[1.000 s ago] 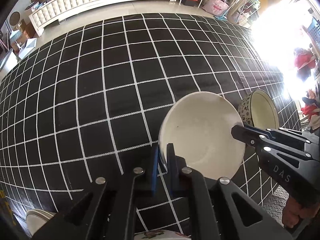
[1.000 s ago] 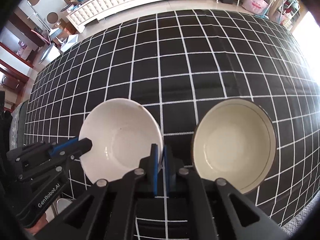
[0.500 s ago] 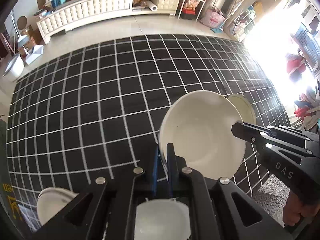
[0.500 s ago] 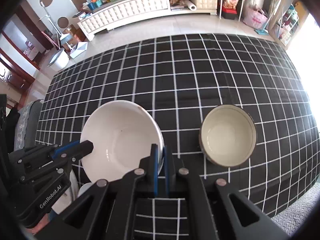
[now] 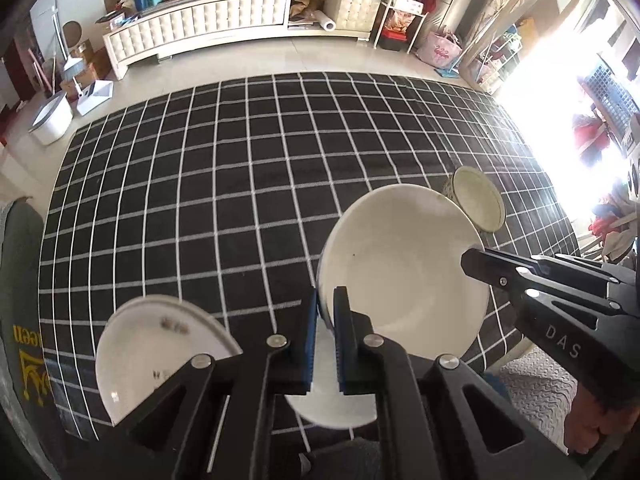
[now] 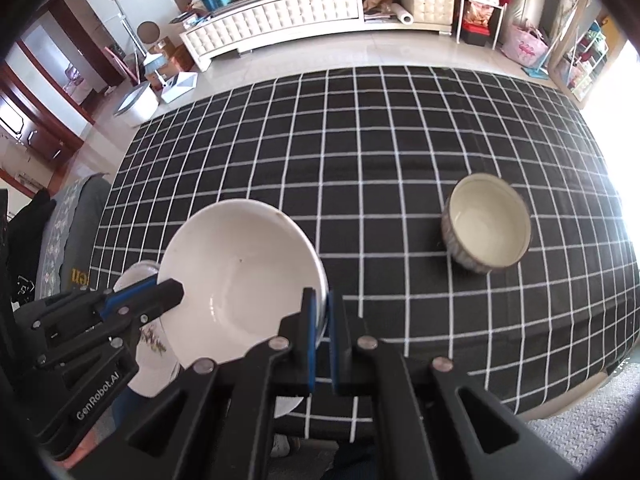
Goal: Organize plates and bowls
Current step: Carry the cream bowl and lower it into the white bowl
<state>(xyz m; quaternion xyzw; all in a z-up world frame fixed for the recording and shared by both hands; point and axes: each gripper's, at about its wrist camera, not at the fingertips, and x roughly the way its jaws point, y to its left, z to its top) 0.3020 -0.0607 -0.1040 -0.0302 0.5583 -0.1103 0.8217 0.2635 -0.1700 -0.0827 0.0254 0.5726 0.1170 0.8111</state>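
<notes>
Item: white bowl [image 5: 404, 272], large and plain, being held off the surface by both claws at once. The left gripper [image 5: 326, 312] is clamping the rim on its own side; the right gripper [image 6: 322, 316] is clamping the opposite rim, its blue pads [image 6: 310, 336] pressed onto the bowl wall.

Item: patterned bowl [image 6: 486, 222], cream inside, sitting upright on the cloth, ahead and to the right of the right claw, well apart from the held bowl.

Item: flowered plate [image 5: 160, 356], lying low and left of the left claw, near the cloth's near edge. A second white dish [image 5: 328, 404] is showing directly beneath the left claw's fingers; its contact with other things is not discernible.

Surface: black tablecloth with a white grid [image 5: 240, 168], spreading ahead of both claws.

Room: pale tiled floor beyond the cloth; a long white tufted cabinet [image 6: 280, 12] standing along the far wall, carrying cluttered boxes; a pink bag [image 6: 524, 46] sitting far right; a white bin [image 5: 52, 120] standing far left; strong daylight washing out the right side.
</notes>
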